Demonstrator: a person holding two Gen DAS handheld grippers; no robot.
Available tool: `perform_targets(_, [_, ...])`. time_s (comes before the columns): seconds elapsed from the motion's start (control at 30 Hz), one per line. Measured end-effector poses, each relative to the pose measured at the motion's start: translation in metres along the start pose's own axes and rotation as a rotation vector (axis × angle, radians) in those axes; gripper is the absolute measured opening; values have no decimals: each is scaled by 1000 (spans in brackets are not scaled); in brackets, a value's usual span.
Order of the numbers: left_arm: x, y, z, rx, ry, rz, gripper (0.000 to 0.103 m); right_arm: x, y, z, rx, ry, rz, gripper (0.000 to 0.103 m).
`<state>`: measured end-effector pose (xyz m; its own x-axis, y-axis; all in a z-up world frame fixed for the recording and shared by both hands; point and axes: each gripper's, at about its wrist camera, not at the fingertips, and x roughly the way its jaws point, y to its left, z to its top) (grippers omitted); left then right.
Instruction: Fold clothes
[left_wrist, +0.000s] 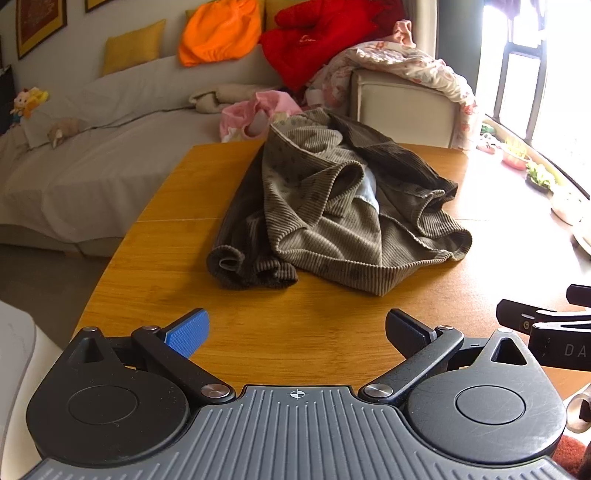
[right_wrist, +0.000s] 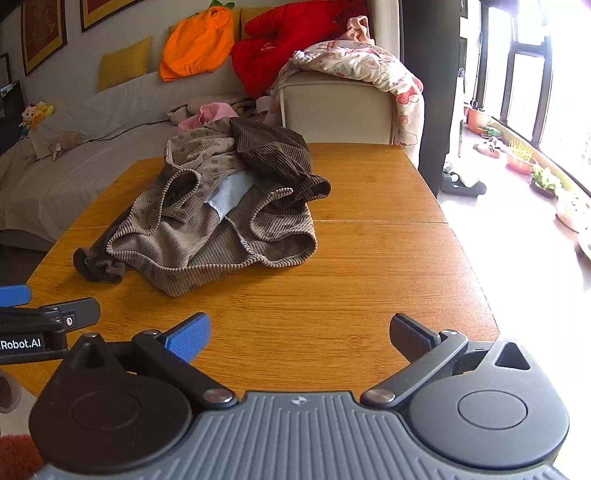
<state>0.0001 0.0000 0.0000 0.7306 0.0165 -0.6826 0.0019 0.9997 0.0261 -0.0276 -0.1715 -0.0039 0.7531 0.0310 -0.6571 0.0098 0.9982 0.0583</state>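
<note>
A: Claws first. How wide, anything held?

B: Left gripper (left_wrist: 297, 334), bottom centre of its own view, jaws spread wide, nothing between them but bare wood. Right gripper (right_wrist: 299, 338) the same: spread wide, holding nothing, touching nothing. Both hang over the near edge of the table (left_wrist: 155, 266). Each shows in the other's view too, the right one at the lower right edge of the left view, the left one at the lower left edge of the right view.

A: Where's the garment?

B: Brown corduroy garment (left_wrist: 332, 206) lies crumpled in a heap on the table, mid-frame in the left view, centre-left in the right view (right_wrist: 221, 206). Spotted pattern on the lighter panels, a pale blue lining patch showing in the folds. One dark sleeve trails toward the near left, its cuff (left_wrist: 229, 260) flat on the wood. Well apart from both claws.

A: Anything in the way?

B: Only open tabletop between claws and cloth.

A: Around it, biggest first?

B: Grey sofa (left_wrist: 92, 155) behind, upper left. Floral blanket (right_wrist: 354, 62) draped over the armrest. Red cushion (left_wrist: 317, 40), orange cushion (left_wrist: 218, 33), pink clothes (left_wrist: 255, 114) behind the table's far edge, small stuffed toy (left_wrist: 27, 101) at far left. Bright window with plants at right.
</note>
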Motion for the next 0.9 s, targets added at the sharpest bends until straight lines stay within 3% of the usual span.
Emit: perform_targets(0.9, [3, 0, -1, -6, 29, -2, 103, 5, 0, -1, 14, 47, -11, 103])
